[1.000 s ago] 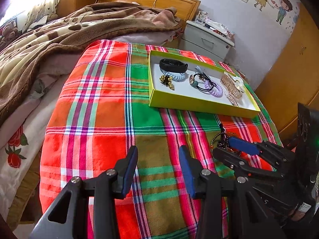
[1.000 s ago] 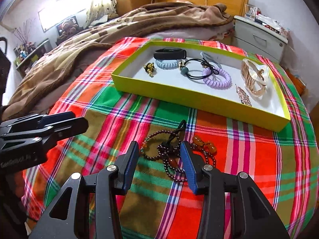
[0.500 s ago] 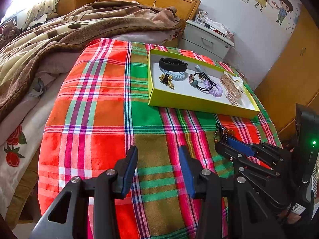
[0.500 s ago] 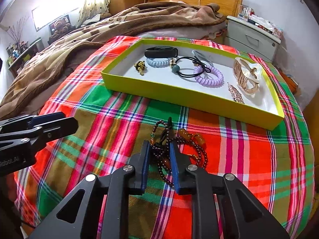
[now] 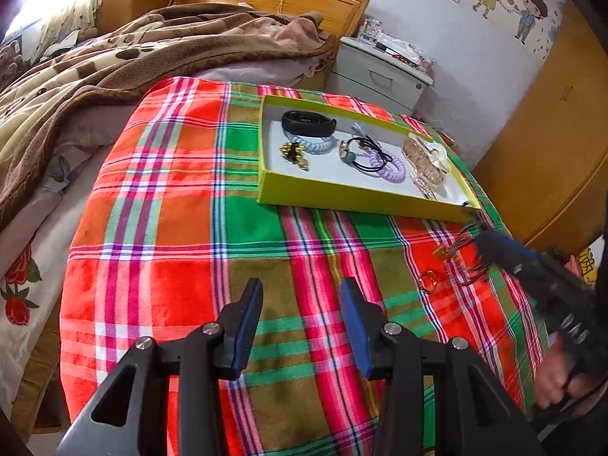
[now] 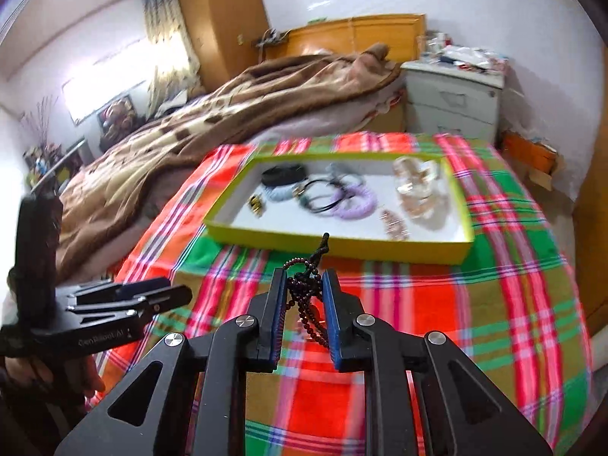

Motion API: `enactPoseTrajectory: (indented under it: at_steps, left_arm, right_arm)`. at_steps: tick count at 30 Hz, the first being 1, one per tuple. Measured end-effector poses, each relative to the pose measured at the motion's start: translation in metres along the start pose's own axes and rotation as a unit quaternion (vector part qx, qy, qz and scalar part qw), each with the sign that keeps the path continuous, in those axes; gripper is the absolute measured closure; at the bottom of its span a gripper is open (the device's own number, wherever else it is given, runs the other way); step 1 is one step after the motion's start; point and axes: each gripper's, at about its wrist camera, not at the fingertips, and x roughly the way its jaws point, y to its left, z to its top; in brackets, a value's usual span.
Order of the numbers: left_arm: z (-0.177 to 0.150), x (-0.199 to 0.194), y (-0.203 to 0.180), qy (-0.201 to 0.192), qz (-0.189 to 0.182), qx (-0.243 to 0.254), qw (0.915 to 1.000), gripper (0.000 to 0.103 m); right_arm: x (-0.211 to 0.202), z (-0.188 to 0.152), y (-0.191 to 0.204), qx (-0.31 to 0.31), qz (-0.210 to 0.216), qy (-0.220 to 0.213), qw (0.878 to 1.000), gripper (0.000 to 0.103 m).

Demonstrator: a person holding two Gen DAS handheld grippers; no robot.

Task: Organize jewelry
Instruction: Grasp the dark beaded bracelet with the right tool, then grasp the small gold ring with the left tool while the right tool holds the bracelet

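My right gripper (image 6: 304, 273) is shut on a string of dark maroon beads (image 6: 304, 292), held above the plaid cloth just in front of the tray. In the left wrist view the right gripper (image 5: 484, 237) is blurred, and the beads (image 5: 461, 250) dangle from it with amber pieces (image 5: 429, 281) trailing low. The yellow-green tray (image 5: 361, 205) holds a black band (image 5: 308, 122), a light blue coil tie (image 5: 311, 144), a gold brooch (image 5: 294, 154), black hair ties (image 5: 357, 154), a purple coil (image 5: 387, 163) and a gold hair claw (image 5: 423, 159). My left gripper (image 5: 302, 285) hovers open over bare cloth.
The tray (image 6: 342, 245) lies on a red, green and pink plaid cloth (image 5: 171, 228) over the foot of a bed. A brown blanket (image 5: 133, 57) is heaped to the left. A grey nightstand (image 5: 380, 76) and a wooden wardrobe (image 5: 551, 133) stand behind and to the right.
My right gripper has shut on the dark beads and lifted them off the cloth, up and toward the tray. The left gripper has stayed put and open.
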Motion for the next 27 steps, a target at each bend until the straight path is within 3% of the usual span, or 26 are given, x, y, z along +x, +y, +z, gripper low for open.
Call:
enactPoseTrajectory:
  at_steps: [5, 13, 27]
  left_arm:
    - [0.001, 0.008, -0.019, 0.01, -0.029, 0.023, 0.9992, 0.059]
    - [0.0, 0.033, -0.069, 0.036, -0.058, 0.103, 0.9923, 0.056]
    - [-0.001, 0.062, -0.113, 0.041, -0.022, 0.173, 0.9838, 0.056]
  right_arm:
    - [-0.017, -0.001, -0.023, 0.026, -0.025, -0.02, 0.999, 0.084]
    - [-0.023, -0.009, -0.048, 0.049, -0.04, -0.023, 0.998, 0.084]
    - [-0.025, -0.021, -0.068, 0.067, -0.04, -0.027, 0.997, 0.084]
